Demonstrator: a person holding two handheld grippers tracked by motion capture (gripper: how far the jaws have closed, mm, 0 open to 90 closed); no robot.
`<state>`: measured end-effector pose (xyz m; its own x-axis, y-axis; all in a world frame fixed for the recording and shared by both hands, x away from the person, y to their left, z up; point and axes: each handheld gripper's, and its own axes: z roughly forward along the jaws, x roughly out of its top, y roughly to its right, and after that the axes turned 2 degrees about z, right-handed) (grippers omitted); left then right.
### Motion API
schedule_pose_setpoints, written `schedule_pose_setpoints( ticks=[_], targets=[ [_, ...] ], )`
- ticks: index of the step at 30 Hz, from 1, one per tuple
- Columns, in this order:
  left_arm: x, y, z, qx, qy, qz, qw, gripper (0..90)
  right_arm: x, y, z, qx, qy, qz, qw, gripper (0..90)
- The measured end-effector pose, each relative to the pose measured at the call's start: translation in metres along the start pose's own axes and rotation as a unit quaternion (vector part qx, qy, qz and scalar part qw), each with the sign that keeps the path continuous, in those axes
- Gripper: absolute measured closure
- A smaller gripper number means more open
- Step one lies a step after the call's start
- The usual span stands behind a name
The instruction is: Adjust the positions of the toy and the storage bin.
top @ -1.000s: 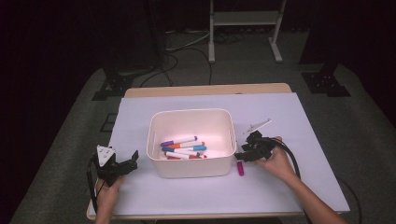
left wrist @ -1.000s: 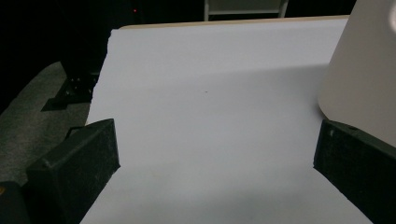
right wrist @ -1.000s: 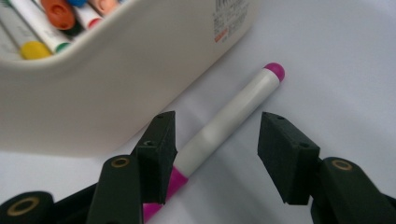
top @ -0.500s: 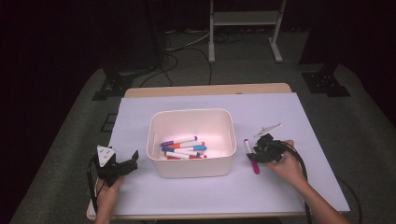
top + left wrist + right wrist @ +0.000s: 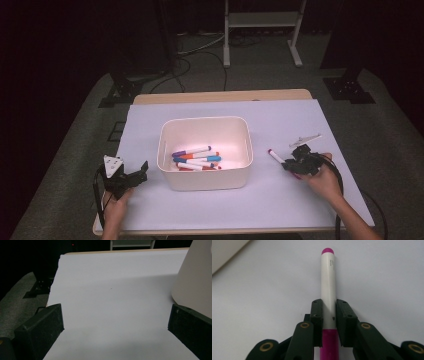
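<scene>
The right gripper (image 5: 329, 312) has just been closing its jaws, and they now clamp a magenta marker (image 5: 328, 282) by its white barrel, just above the magenta cap. In the high view that marker (image 5: 276, 156) sticks out from the right gripper (image 5: 295, 165) toward the white bin (image 5: 205, 181), lying just to the right of the bin on the white sheet (image 5: 280, 120), apart from its wall. Inside the bin lie several markers (image 5: 196, 159) with purple, orange, blue and red caps. The left gripper (image 5: 131, 179) rests left of the bin; its jaws stand wide apart with nothing between them, the bin's wall (image 5: 195, 282) just beside one jaw
</scene>
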<state>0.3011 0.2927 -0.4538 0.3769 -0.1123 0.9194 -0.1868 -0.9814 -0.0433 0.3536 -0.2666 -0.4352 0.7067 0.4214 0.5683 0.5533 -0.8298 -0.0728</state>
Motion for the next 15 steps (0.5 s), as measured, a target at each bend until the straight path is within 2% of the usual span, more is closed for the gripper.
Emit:
schedule_pose_setpoints(
  ticks=[6, 7, 9, 15],
  targets=[
    [0.0, 0.001, 0.0, 0.001, 0.0, 0.003, 1.0, 0.0, 0.003, 0.003, -0.028, 0.035, 0.02, 0.016, 0.9991, 75.8],
    [0.0, 0.001, -0.001, 0.001, 0.0, 0.004, 1.0, 0.0, 0.005, 0.003, -0.034, 0.04, 0.026, 0.014, 0.9988, 75.8],
    [0.0, 0.001, -0.001, 0.001, 0.001, 0.005, 1.0, 0.0, 0.008, 0.001, -0.045, 0.033, 0.035, 0.007, 0.9988, 75.8],
    [0.0, 0.001, 0.0, 0.001, -0.001, 0.004, 1.0, 0.0, 0.023, -0.007, -0.073, 0.051, 0.056, -0.005, 0.9971, 75.8]
  ],
)
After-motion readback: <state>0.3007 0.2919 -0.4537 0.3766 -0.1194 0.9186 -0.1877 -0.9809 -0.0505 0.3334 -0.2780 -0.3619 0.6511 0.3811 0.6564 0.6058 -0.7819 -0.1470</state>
